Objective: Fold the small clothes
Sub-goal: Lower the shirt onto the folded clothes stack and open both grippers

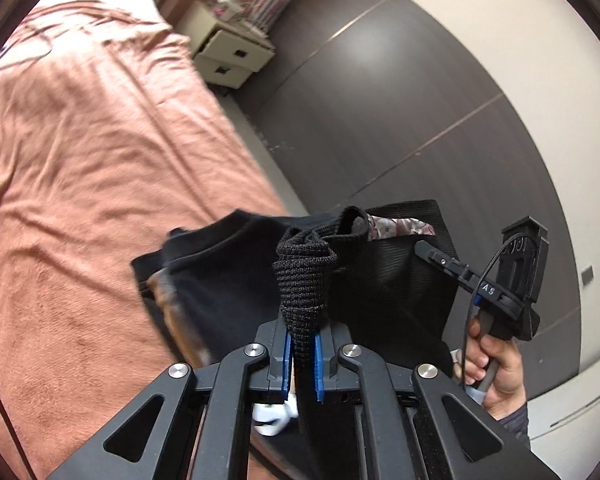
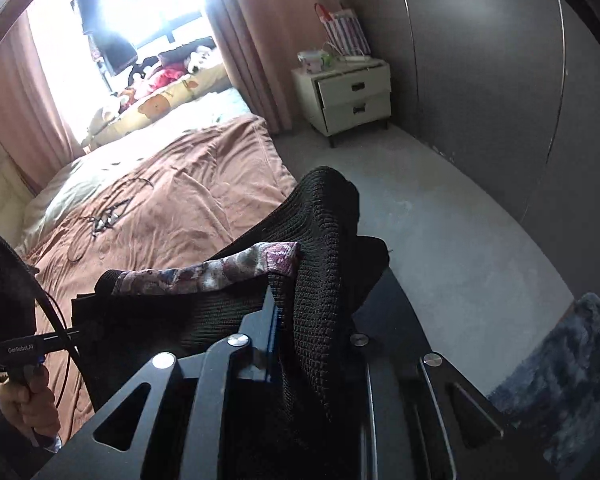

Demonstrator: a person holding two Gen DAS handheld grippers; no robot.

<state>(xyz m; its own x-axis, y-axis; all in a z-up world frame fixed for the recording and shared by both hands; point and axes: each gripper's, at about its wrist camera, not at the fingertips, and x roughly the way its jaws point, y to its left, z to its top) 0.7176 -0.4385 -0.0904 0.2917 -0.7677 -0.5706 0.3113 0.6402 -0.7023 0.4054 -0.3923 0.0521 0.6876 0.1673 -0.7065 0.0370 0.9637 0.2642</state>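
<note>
Item: black knit garment (image 1: pixel 304 276), ribbed, with a floral patterned band (image 1: pixel 396 227) showing along its upper edge; a smoother black layer hangs toward 9 o'clock of the knit bunch.
Location: held in the air between both tools, above the near edge of the bed's pink-brown cover (image 1: pixel 92 152); not lying on any surface.
Left gripper (image 1: pixel 302 364): clamped on a rolled bunch of the knit, cloth pinched between the blue pads.
Right gripper (image 2: pixel 284 344): jaws drawn in on a thick fold of the same knit; the cloth drapes over and hides one pad.
Hands: one hand (image 1: pixel 488 372) around the right tool's handle, at 4 o'clock in the left wrist view.
Long axis: runs roughly between the two grips, 9 to 3 o'clock in the left view; the floral band follows the same line.
Pointing: in the right view a knit peak rises toward 12 o'clock; the bulk sags below.
Progress: early, by my judgement. No flat fold visible; garment bunched and unspread.
Remaining: spread or lay it on the bed, fold, set down.
Surroundings: white nightstand (image 2: pixel 348 96) at 1 o'clock, right view.
</note>
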